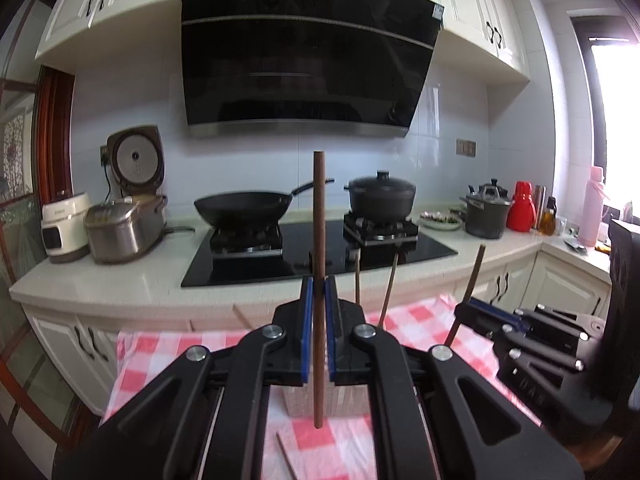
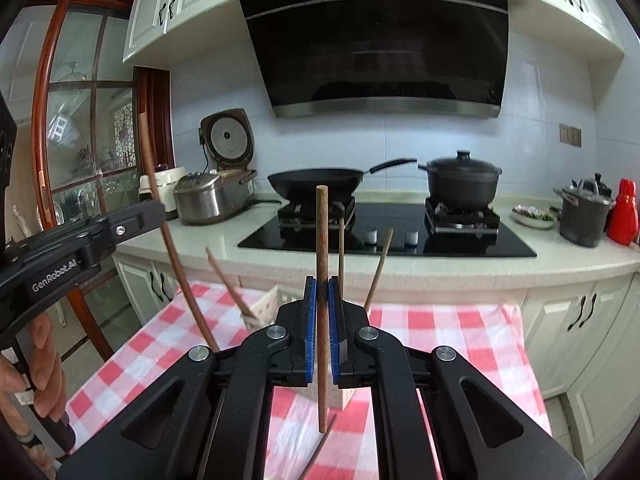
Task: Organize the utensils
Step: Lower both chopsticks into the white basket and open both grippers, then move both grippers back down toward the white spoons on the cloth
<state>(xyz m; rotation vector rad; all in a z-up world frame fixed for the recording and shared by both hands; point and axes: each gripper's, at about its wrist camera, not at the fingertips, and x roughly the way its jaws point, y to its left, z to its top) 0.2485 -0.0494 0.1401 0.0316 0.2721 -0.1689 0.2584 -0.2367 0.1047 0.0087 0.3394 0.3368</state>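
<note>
**Both chopsticks lifted, holder half filled**

Here the left hand-held gripper (image 1: 319, 292) is clamped on a dark brown chopstick (image 1: 319, 240), held upright with its lower end hanging free above the checked cloth (image 1: 160, 356). The right hand-held gripper (image 2: 322, 292) pinches a lighter wooden chopstick (image 2: 322, 264) in the same upright way.

Just beyond the jaws stands a pale utensil holder (image 2: 264, 304) on the cloth-covered counter, with several chopsticks already leaning out of it. At least one loose chopstick (image 2: 318, 456) lies on the cloth beneath the right gripper, so the job looks partly done: two sticks in hand have yet to go in, and strays remain.

The right wrist view shows the holder's slotted side and the person's hand (image 2: 40, 364) on the left tool. The left wrist view shows only the holder's base (image 1: 298, 402), plus another stray chopstick (image 1: 286, 456).
</note>
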